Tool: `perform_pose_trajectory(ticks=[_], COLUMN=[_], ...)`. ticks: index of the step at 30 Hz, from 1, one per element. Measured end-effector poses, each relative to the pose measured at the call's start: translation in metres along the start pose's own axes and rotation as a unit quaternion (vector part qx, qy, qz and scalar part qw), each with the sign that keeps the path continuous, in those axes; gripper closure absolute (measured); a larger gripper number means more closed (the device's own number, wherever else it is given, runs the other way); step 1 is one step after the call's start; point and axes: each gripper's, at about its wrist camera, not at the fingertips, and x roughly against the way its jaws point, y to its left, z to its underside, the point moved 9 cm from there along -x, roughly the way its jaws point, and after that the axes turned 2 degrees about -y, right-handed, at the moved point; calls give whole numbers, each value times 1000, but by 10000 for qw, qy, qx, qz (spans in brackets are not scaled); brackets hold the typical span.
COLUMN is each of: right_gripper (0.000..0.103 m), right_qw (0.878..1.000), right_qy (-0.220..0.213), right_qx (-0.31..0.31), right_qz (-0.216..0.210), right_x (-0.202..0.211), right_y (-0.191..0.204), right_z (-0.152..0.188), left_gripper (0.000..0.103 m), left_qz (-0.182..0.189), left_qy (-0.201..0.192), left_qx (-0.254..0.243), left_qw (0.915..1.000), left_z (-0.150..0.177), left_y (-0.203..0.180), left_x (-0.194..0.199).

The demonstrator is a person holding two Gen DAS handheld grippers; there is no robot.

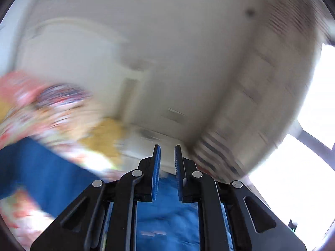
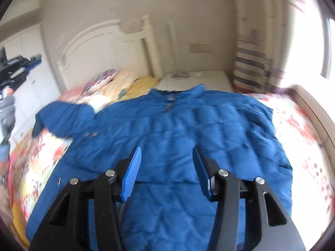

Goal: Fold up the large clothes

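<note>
A large blue quilted jacket (image 2: pixel 178 129) lies spread flat on a floral bedspread (image 2: pixel 301 129), collar toward the headboard, one sleeve (image 2: pixel 62 117) stretched out to the left. My right gripper (image 2: pixel 166 152) is open and empty, hovering above the jacket's lower middle. My left gripper (image 1: pixel 167 152) is raised and tilted up toward the wall and ceiling, its jaws a narrow gap apart with nothing between them. The jacket (image 1: pixel 41 171) shows blurred below it in the left wrist view.
A white headboard (image 2: pixel 100 41) and pillows (image 2: pixel 117 81) are at the far end of the bed. A white nightstand (image 2: pixel 196 79) stands beside it. Striped curtains (image 2: pixel 251 62) and a bright window (image 2: pixel 309 41) are at the right. White cabinets (image 2: pixel 31 83) are at the left.
</note>
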Motion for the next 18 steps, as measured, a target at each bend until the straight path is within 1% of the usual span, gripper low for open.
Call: perform_pose_trajectory(ticks=[1,2,3,4,5,6,7,9,10,11,12,13,14,15,16,17,18], right_gripper=[53,53,50,48,44,43,43,42,42,42,42,42,42,42,42,42,42], right_qw=[9999,9997,9995,9993,9991,9989,9987,9981,9976,9970,9960,9951,9945,9943,9945,9950,9957], right_qy=[-43,-68,-83,-101,-119,-126,-132,-151,-160,-176,-191,-202,-211,-205,-186,-152,-110], right_qx=[-114,-204,-268,-326,-390,-418,-447,-530,-578,-669,-796,-898,-973,-997,-999,-967,-915], right_qz=[67,105,117,130,154,163,182,288,331,360,363,358,337,308,263,182,100], right_x=[5,11,16,21,29,33,39,51,55,58,59,58,56,53,48,42,36], right_y=[-10,-19,-27,-34,-43,-48,-54,-75,-81,-89,-97,-101,-102,-102,-98,-90,-80], right_z=[0,1,2,4,7,9,11,16,18,20,20,21,21,20,19,18,17], left_gripper=[92,92,91,91,91,89,84,76,61,46,16,12,12,12,12,10,5], left_qz=[154,419,596,773,872,983,995,763,634,548,452,363,285,247,250,223,51], left_qy=[137,384,553,741,888,1047,1115,1122,1044,980,766,433,82,-103,-384,-717,-1084], left_qx=[-128,-201,-95,94,281,701,1069,1652,1999,2207,2596,2996,3439,3691,3975,4274,4673], left_qw=[9997,9982,9966,9942,9918,9871,9830,9769,9722,9689,9616,9524,9385,9290,9165,9009,8774], left_z=[8,26,43,60,73,90,103,119,128,131,131,127,120,119,113,106,104], left_y=[-24,-57,-75,-84,-86,-79,-64,-22,7,27,59,90,125,148,174,201,237], left_x=[-11,-28,-40,-52,-60,-69,-71,-66,-57,-50,-34,-16,8,21,41,58,77])
